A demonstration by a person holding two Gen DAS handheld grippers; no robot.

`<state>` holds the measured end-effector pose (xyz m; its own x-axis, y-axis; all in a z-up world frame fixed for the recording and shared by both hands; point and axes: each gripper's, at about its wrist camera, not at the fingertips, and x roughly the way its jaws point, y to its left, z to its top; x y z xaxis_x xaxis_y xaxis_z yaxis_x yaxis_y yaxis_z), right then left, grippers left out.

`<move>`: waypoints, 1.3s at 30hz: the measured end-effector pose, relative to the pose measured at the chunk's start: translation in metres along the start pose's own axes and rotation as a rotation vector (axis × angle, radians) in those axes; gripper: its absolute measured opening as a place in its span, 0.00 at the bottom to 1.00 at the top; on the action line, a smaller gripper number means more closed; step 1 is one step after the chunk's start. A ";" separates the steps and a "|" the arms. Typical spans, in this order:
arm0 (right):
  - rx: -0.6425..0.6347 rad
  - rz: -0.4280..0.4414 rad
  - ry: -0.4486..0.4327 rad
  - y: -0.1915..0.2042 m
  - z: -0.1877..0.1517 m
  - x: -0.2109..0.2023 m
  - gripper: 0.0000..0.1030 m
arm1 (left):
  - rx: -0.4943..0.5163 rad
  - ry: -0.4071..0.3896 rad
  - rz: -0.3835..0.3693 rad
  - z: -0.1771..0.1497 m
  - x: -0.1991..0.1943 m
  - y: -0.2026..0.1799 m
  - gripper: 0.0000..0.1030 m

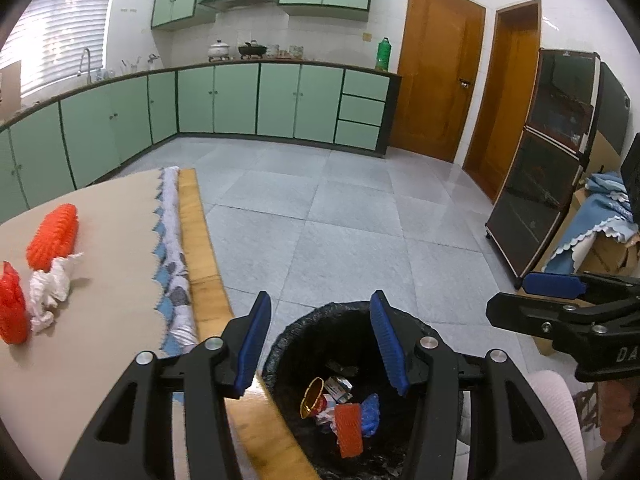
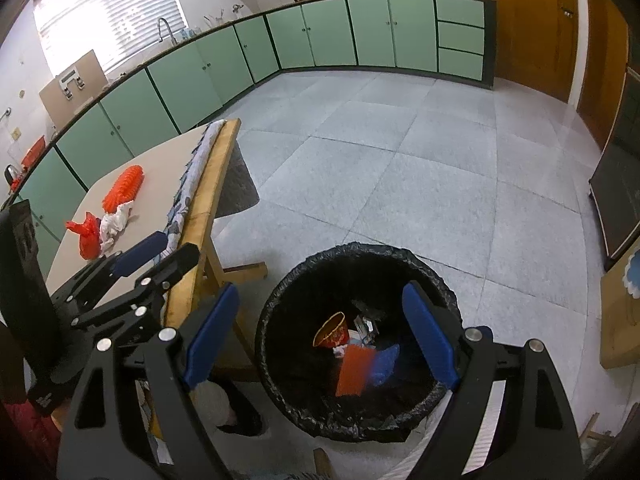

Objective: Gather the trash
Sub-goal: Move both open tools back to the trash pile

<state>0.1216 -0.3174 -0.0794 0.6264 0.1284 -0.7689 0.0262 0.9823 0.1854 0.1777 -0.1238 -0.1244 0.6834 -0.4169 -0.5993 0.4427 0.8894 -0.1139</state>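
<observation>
A black-lined trash bin (image 2: 280, 312) stands on the floor beside the table; it also shows in the left wrist view (image 1: 296, 332). Inside lie an orange foam net (image 2: 352, 370), a blue wrapper (image 2: 386, 364) and a red-gold wrapper (image 2: 332, 332). My right gripper (image 2: 320, 338) is open and empty above the bin. My left gripper (image 1: 320, 344) is open and empty over the bin's edge by the table. On the table lie an orange foam net (image 1: 54, 236), a crumpled white tissue (image 1: 50, 292) and a red plastic bag (image 1: 12, 308).
The table (image 1: 112, 248) has a beige cover, a patterned cloth edge and a wooden rim (image 1: 200, 248). Green kitchen cabinets (image 1: 240, 100) line the far wall. A dark glass cabinet (image 1: 548, 160) and a box with blue cloth (image 1: 592, 224) stand at right. The tiled floor (image 2: 400, 168) lies beyond.
</observation>
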 end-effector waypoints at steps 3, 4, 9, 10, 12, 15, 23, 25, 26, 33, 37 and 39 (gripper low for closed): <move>-0.005 -0.002 -0.013 0.007 0.003 0.000 0.79 | -0.008 -0.009 0.009 0.003 -0.009 0.007 0.50; -0.006 0.000 -0.019 0.010 0.004 0.001 0.79 | -0.012 -0.013 0.014 0.004 -0.013 0.011 0.50; -0.013 0.011 -0.040 0.024 0.012 0.002 0.79 | -0.026 -0.025 0.036 0.009 -0.026 0.024 0.50; -0.019 0.011 -0.043 0.027 0.013 0.002 0.79 | -0.030 -0.027 0.039 0.009 -0.028 0.027 0.50; -0.033 0.008 -0.050 0.036 0.016 0.003 0.79 | -0.045 -0.030 0.050 0.010 -0.033 0.037 0.50; -0.049 0.014 -0.056 0.050 0.023 0.006 0.79 | -0.061 -0.035 0.063 0.010 -0.039 0.049 0.50; -0.097 0.023 -0.077 0.093 0.038 0.018 0.79 | -0.109 -0.050 0.115 0.012 -0.059 0.096 0.50; -0.109 0.040 -0.086 0.106 0.042 0.023 0.79 | -0.123 -0.057 0.142 0.012 -0.064 0.111 0.50; -0.116 0.048 -0.088 0.114 0.043 0.028 0.79 | -0.129 -0.061 0.161 0.011 -0.066 0.119 0.51; -0.199 0.086 -0.111 0.174 0.048 0.068 0.79 | -0.201 -0.067 0.354 -0.005 -0.086 0.200 0.53; -0.219 0.147 -0.110 0.207 0.048 0.091 0.79 | -0.259 -0.042 0.441 -0.017 -0.093 0.243 0.53; -0.238 0.164 -0.101 0.224 0.048 0.103 0.79 | -0.280 -0.034 0.466 -0.022 -0.095 0.257 0.53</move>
<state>0.2296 -0.0909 -0.0874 0.6820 0.2851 -0.6735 -0.2572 0.9555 0.1441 0.2144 0.1487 -0.1144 0.7911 0.0315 -0.6109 -0.0797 0.9955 -0.0518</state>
